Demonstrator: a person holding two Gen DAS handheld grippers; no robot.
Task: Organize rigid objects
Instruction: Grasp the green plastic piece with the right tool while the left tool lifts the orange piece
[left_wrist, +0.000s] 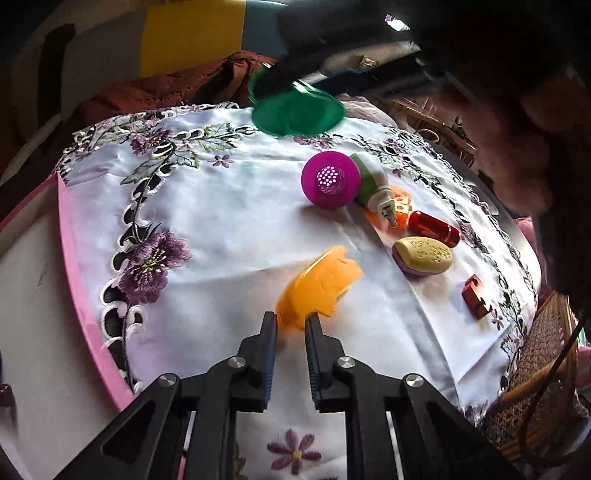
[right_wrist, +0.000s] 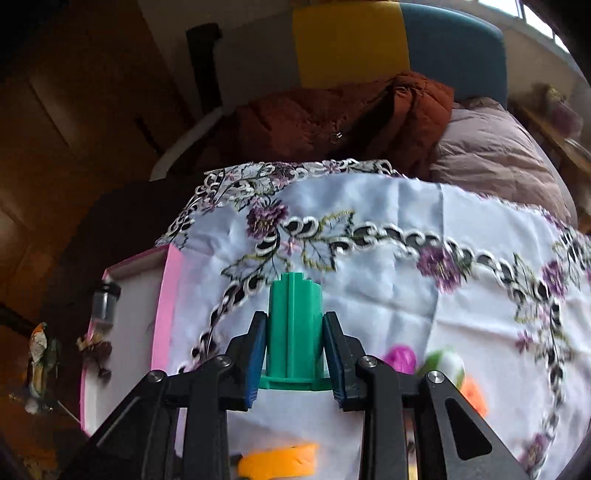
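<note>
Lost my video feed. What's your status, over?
Left gripper shut on orange piece. Right gripper shut on green piece, above the tablecloth. Path to pink tray clear.

Embroidered white cloth (left_wrist: 229, 236) over table

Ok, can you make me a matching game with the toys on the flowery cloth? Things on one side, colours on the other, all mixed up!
Things:
1. Round funnel with holes
2. Piece in the left claw
3. Piece in the right claw
4. Small block near the cloth's edge

Colours:
A. green
B. red
C. magenta
D. orange-yellow

Pairs: 1-C, 2-D, 3-A, 4-B
</note>
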